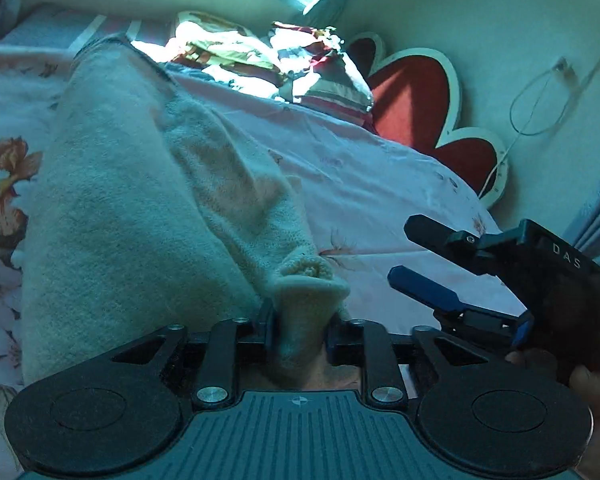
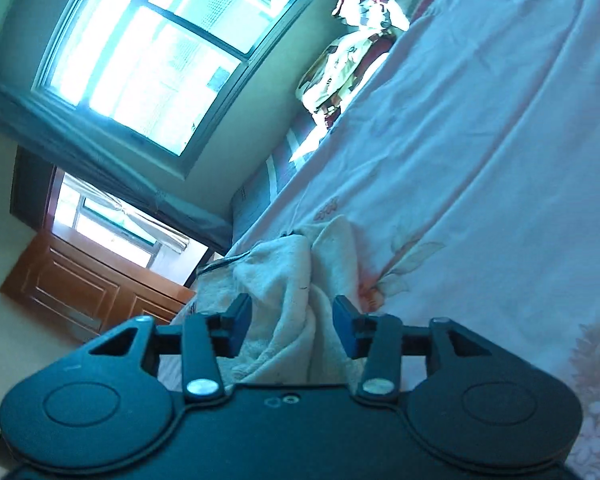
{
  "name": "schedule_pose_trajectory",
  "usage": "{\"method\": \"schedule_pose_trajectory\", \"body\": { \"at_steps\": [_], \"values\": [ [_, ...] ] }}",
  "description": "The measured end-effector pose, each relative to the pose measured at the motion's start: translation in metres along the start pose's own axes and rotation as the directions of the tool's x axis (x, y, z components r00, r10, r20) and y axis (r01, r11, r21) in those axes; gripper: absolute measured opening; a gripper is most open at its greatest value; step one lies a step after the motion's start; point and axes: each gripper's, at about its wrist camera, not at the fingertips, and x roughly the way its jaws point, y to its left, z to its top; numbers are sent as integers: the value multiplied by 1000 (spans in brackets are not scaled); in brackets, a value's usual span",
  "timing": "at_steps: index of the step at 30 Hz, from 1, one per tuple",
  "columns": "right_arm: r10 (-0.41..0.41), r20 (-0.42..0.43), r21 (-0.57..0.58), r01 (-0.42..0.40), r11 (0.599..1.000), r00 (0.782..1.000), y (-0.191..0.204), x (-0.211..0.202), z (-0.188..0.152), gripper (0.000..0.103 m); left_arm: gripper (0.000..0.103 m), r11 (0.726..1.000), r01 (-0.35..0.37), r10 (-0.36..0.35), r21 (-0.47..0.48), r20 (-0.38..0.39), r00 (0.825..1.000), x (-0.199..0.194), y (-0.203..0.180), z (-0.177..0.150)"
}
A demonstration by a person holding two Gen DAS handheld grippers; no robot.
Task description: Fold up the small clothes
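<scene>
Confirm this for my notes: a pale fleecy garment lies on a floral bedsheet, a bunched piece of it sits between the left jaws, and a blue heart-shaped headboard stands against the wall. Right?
Not quite: the heart-shaped headboard is red with a white border, not blue, as the left wrist view shows. The rest holds: the pale fleecy garment lies on the floral bedsheet, a bunched piece of it between the jaws of the left gripper.

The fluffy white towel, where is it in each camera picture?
Left wrist view: the towel fills the left and centre, its corner between the fingers.
Right wrist view: bottom centre, bunched between the fingers.
Shared landmark: the clothes pile across the bed.
</scene>
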Motion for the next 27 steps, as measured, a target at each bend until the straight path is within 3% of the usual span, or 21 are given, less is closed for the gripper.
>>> {"method": "schedule_pose_trajectory", "body": {
  "at_steps": [1, 2, 4, 6, 9, 12, 18, 19, 20, 23, 27],
  "values": [
    [10, -2, 15, -10, 1000, 1000, -4, -5, 1, 57, 74, 999, 48, -48, 3, 6, 999, -14, -7, -1],
    [19, -7, 27, -19, 999, 1000, -7, -8, 2, 60, 79, 998, 64, -65, 7, 37, 997, -32, -10, -1],
    [41, -30, 48, -39, 998, 999, -10, -10, -1, 63, 79, 998, 45, -49, 39, 93, 994, -67, -7, 2],
    [64, -63, 73, -59, 996, 996, -11, -5, -5, 63, 79, 1000, -13, 11, 9, 161, 987, -95, 14, 4],
    [80, -127, 106, -67, 992, 989, -2, 11, -17, 64, 79, 973, -210, 224, -91, 191, 956, -114, 78, 9],
    [54, -186, 108, -34, 994, 981, 10, 28, -23, 64, 79, 956, -246, 270, -157, 152, 951, -102, 118, 13],
    [-21, -287, 64, 41, 997, 958, 20, 67, -23, 64, 79, 953, -270, 284, -134, 102, 953, -70, 129, 1],
    [-29, -285, 33, 40, 999, 958, 22, 70, -25, 42, 79, 953, -269, 284, -140, 103, 953, -53, 122, 5],
    [-33, -269, -18, 30, 999, 962, 24, 71, -29, 27, 79, 953, -266, 282, -147, 103, 954, -53, 122, 5],
    [-61, -191, -236, 14, 972, 980, 43, 59, -36, 23, 79, 952, -281, 295, -119, 122, 948, -50, 117, 11],
    [-21, -46, -501, -5, 865, 999, 73, 22, -53, 21, 79, 954, -294, 300, -63, 124, 946, -43, 107, 19]
  ]
}}
